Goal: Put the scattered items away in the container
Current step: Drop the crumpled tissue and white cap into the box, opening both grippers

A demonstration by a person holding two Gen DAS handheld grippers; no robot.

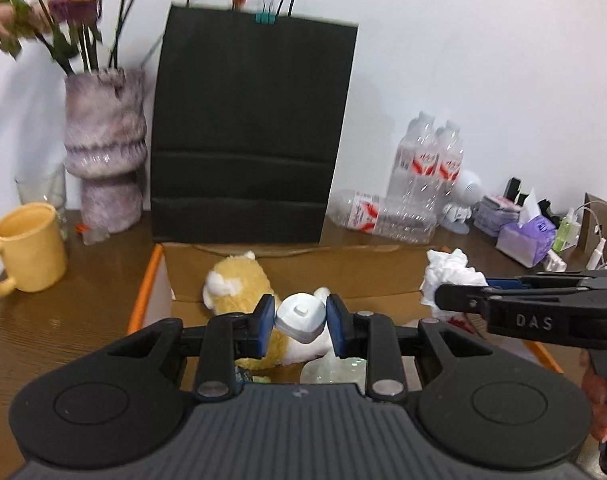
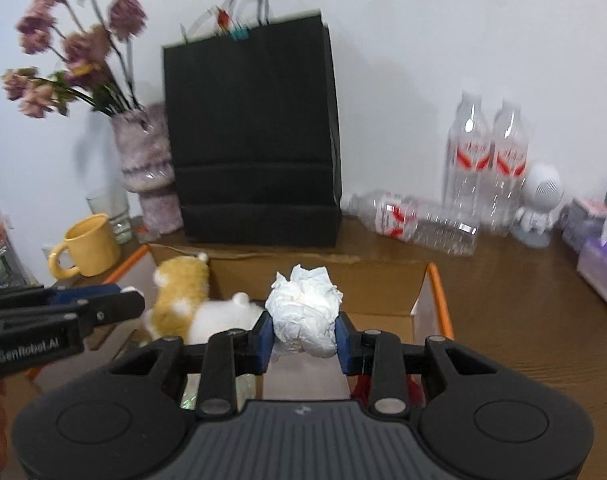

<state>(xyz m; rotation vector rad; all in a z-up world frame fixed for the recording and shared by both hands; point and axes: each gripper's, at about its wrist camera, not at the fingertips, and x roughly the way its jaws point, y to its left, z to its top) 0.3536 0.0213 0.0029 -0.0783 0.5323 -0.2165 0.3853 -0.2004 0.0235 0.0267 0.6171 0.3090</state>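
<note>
My left gripper (image 1: 300, 322) is shut on a small white rounded gadget (image 1: 299, 317), held above the open cardboard box (image 1: 291, 270). My right gripper (image 2: 303, 330) is shut on a crumpled white tissue ball (image 2: 305, 314), also above the box (image 2: 363, 286). A yellow and white plush toy (image 1: 239, 284) lies inside the box, seen in the right wrist view as the plush toy (image 2: 183, 300). The right gripper enters the left view as a black arm (image 1: 523, 304) with the tissue (image 1: 451, 280). The left gripper (image 2: 135, 304) shows at the left of the right view.
A tall black paper bag (image 1: 251, 132) stands behind the box. A yellow mug (image 1: 27, 248) and a vase of flowers (image 1: 103, 148) are at the left. Clear plastic bottles (image 1: 427, 160), a white figurine (image 2: 541, 204) and a purple tissue pack (image 1: 527, 236) sit at the right on the brown table (image 1: 63, 320).
</note>
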